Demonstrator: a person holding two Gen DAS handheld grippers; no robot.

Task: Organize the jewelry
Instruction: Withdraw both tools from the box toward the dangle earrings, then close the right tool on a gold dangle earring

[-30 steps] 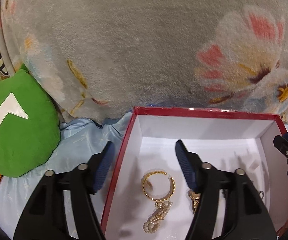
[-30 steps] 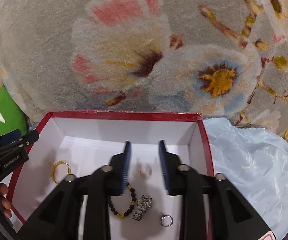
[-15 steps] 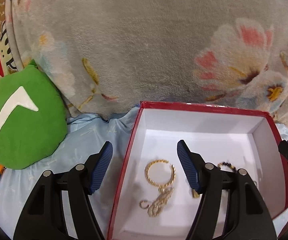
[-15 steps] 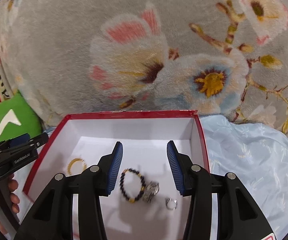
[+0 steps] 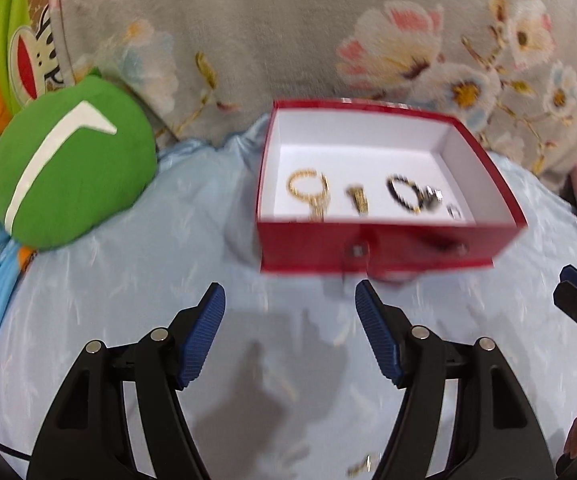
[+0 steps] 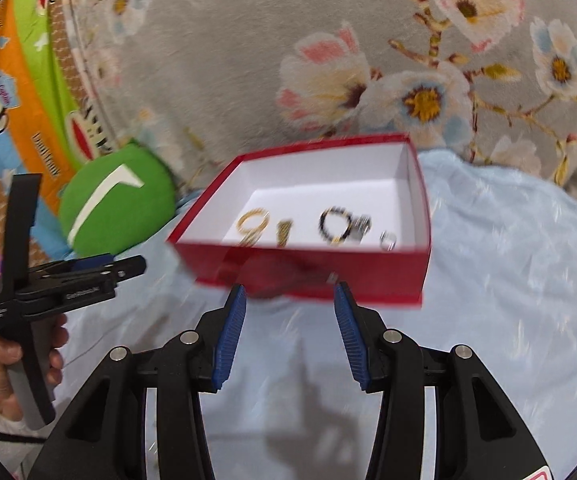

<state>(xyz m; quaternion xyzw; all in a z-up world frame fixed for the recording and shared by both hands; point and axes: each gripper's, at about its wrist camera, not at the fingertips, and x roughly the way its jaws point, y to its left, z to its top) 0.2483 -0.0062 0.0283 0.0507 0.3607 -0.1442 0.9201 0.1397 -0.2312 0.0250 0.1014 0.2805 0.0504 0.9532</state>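
A red box (image 5: 376, 250) with a white inside sits on light blue cloth; it also shows in the right wrist view (image 6: 312, 268). In it lie a gold bangle (image 5: 306, 186), a gold piece (image 5: 358, 198), a black bead bracelet (image 5: 406, 196), a silver watch (image 6: 362, 224) and a silver ring (image 6: 388, 240). My left gripper (image 5: 290, 304) is open and empty, in front of the box. My right gripper (image 6: 286, 300) is open and empty, just short of the box's front wall. A small gold item (image 5: 362, 468) lies on the cloth under the left gripper.
A green round cushion (image 5: 68, 168) lies left of the box. A grey flowered blanket (image 5: 288, 32) rises behind it. A cartoon-print sheet (image 6: 12, 92) is at far left. The left gripper, held by a hand, shows in the right wrist view (image 6: 64, 280).
Both grippers have pulled back out of the box and toward me. The whole box and its front wall now show. The right gripper's jaws have opened wider.
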